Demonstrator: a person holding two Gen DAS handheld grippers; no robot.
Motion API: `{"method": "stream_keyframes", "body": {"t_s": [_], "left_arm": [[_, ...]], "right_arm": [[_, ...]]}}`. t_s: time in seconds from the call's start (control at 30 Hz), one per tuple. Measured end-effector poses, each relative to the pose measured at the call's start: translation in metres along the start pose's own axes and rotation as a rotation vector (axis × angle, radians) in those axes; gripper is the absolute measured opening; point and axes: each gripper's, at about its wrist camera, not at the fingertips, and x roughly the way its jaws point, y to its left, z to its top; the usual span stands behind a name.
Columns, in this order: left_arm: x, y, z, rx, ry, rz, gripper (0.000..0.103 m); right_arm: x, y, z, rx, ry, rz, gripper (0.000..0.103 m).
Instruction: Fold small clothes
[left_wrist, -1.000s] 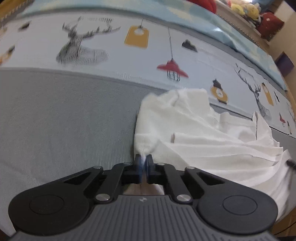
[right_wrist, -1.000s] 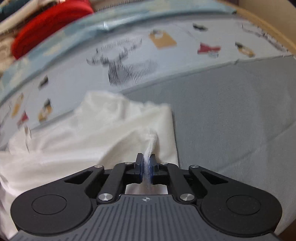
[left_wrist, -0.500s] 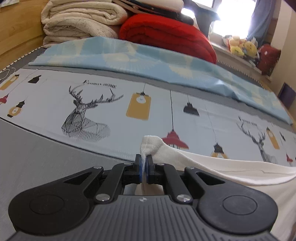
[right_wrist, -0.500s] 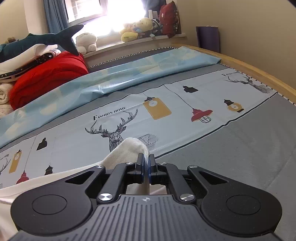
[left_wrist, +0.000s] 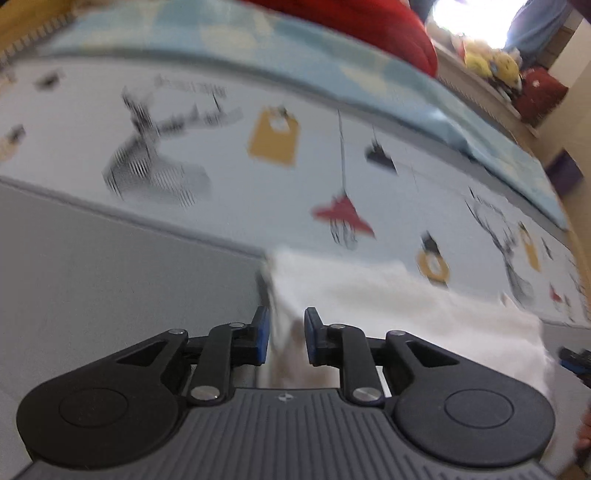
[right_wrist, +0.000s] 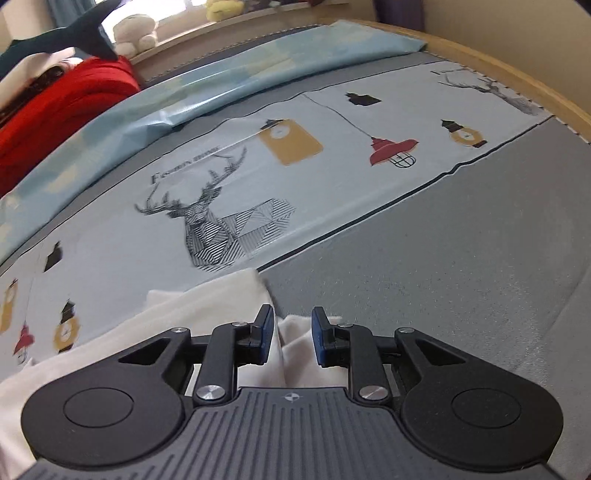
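A small white garment (left_wrist: 399, 306) lies on the bed, across the border between the grey part and the printed part of the sheet. My left gripper (left_wrist: 286, 332) is open, its jaws apart on either side of the garment's left corner. The left wrist view is blurred. In the right wrist view the same white garment (right_wrist: 207, 306) lies at lower left. My right gripper (right_wrist: 291, 334) is open, its blue-padded jaws apart with the garment's right corner loose between them. The tip of the right gripper (left_wrist: 576, 360) shows at the right edge of the left wrist view.
The bed sheet (right_wrist: 443, 258) is grey near me and pale with deer and lantern prints farther away. A light blue cover (right_wrist: 221, 77) lies behind, then a red blanket (right_wrist: 66, 99), plush toys (right_wrist: 133, 31) on a sill, and a wooden bed edge (right_wrist: 517, 70) at right.
Both grippers held the garment's corners pinched and raised, then came down toward the bed. Both have now opened and let go of the white garment, which lies on the sheet.
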Motion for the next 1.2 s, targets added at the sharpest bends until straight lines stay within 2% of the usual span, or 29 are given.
{"method": "stream_keyframes", "body": {"t_s": [0.07,0.13,0.27,0.33,0.4,0.5,0.7,0.77,0.8,0.83,0.9,0.97,1.03,1.17,1.2], "left_arm": [[0.001,0.001,-0.006,0.023,0.053,-0.021,0.024],[0.003,0.0,-0.016,0.064,0.115,-0.037,0.032],[0.005,-0.003,-0.042,0.166,0.213,-0.02,0.032],[0.005,-0.004,-0.053,0.217,0.238,0.004,0.032],[0.005,-0.004,-0.065,0.243,0.263,0.016,0.032],[-0.002,-0.002,-0.077,0.268,0.263,0.031,0.031],[-0.006,-0.011,-0.087,0.326,0.254,0.073,0.029],[-0.007,-0.014,-0.088,0.33,0.249,0.071,0.023],[-0.007,-0.014,-0.089,0.335,0.248,0.074,0.016],[-0.007,-0.015,-0.09,0.343,0.242,0.081,0.009],[-0.008,-0.016,-0.09,0.344,0.234,0.084,0.007],[-0.011,-0.016,-0.089,0.345,0.23,0.078,0.006],[-0.011,-0.013,-0.089,0.34,0.241,0.071,0.006],[-0.008,-0.006,-0.082,0.284,0.271,0.039,0.011],[-0.011,-0.001,-0.076,0.243,0.248,0.022,0.019]], "right_arm": [[-0.007,-0.003,-0.004,-0.022,0.011,0.016,0.023],[-0.012,-0.009,-0.008,-0.025,0.05,0.058,0.024],[-0.024,-0.017,-0.022,-0.061,0.14,0.127,0.025],[-0.026,-0.015,-0.03,-0.103,0.183,0.128,0.03],[-0.029,-0.014,-0.04,-0.15,0.222,0.105,0.03],[-0.035,-0.014,-0.051,-0.191,0.257,0.097,0.031],[-0.053,-0.022,-0.065,-0.216,0.26,0.101,0.031],[-0.054,-0.021,-0.07,-0.25,0.272,0.089,0.03],[-0.054,-0.02,-0.072,-0.268,0.271,0.082,0.03],[-0.054,-0.019,-0.073,-0.284,0.269,0.077,0.02],[-0.056,-0.021,-0.074,-0.292,0.259,0.073,0.006],[-0.06,-0.025,-0.071,-0.262,0.245,0.092,0.005],[-0.065,-0.03,-0.069,-0.225,0.239,0.101,0.0],[-0.058,-0.039,-0.074,-0.217,0.29,-0.005,0.0],[-0.055,-0.043,-0.074,-0.2,0.304,-0.005,0.002]]}}
